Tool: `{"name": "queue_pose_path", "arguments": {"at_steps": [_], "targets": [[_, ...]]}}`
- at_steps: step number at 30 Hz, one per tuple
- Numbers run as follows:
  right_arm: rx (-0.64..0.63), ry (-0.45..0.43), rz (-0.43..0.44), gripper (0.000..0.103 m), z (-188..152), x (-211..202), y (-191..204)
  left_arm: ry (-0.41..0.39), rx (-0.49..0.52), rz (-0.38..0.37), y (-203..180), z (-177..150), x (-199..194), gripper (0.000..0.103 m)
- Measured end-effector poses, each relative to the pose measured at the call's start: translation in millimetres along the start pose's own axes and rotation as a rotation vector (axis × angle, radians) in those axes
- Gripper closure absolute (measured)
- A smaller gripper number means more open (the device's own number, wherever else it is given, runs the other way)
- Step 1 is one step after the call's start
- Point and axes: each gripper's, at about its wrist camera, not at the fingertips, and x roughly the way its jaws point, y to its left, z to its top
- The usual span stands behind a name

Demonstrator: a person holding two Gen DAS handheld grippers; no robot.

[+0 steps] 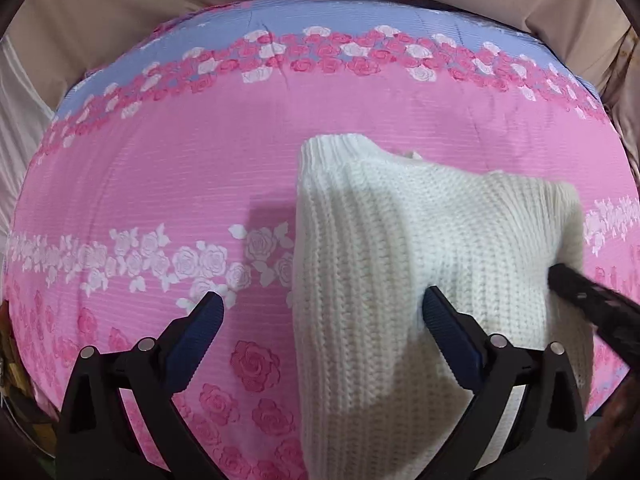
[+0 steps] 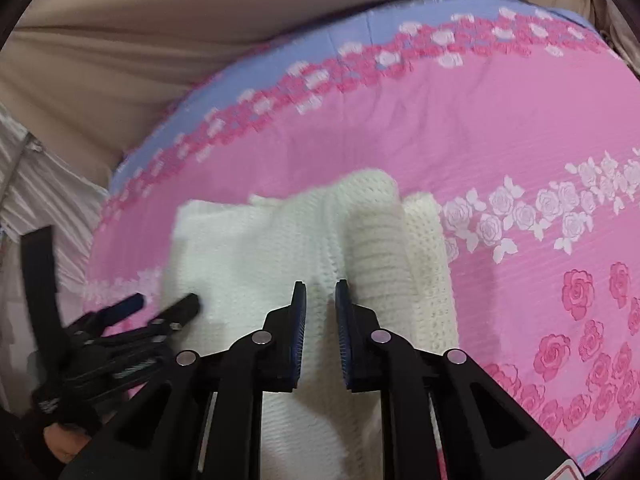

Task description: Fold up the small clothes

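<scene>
A white knitted garment (image 1: 420, 248) lies partly folded on the pink rose-print bedsheet (image 1: 180, 168). My left gripper (image 1: 320, 306) is open, its left finger over the sheet and its right finger resting on the knit's left part. In the right wrist view the garment (image 2: 280, 240) has a sleeve or edge doubled over on the right side. My right gripper (image 2: 321, 296) is shut on a fold of the knit. The left gripper (image 2: 168, 304) shows at the knit's left edge. The right gripper's finger (image 1: 588, 300) shows dark and blurred at the knit's right side.
The bed has a blue band with pink and white roses (image 1: 320, 52) along its far edge. Beige fabric (image 1: 120, 0) rises behind the bed. Pale pleated cloth (image 2: 40, 184) hangs at the left.
</scene>
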Motion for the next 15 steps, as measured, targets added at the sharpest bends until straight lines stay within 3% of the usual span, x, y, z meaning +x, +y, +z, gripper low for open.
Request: {"name": "queue_pose_path", "arguments": {"at_steps": [1,3,5,8,11,15], "targets": [[-0.002,0.021,-0.024,0.103,-1.9,15.1,-8.9,-0.006,0.006,0.004,-0.9,-0.2,1.5,0.005],[0.032,0.008,0.032,0.103,-3.3,15.8,-21.0,-0.019,0.028,0.027,-4.0,0.0,-0.7,0.005],[0.072,0.0,0.032,0.103,-2.1,0.5,-21.6,-0.023,0.033,0.04,-7.2,-2.1,-5.7,0.005],[0.015,-0.049,-0.005,0.103,-10.8,-25.2,-8.5,-0.022,0.017,0.031,-5.2,-3.5,-5.5,0.005],[-0.007,0.031,-0.06,0.103,-21.4,0.5,-13.6,-0.019,0.018,0.032,-5.8,-3.4,-5.4,0.005],[0.056,-0.009,0.0,0.102,-28.5,-25.2,-11.8,-0.019,0.021,0.04,-5.7,-4.4,-11.4,0.005]]}}
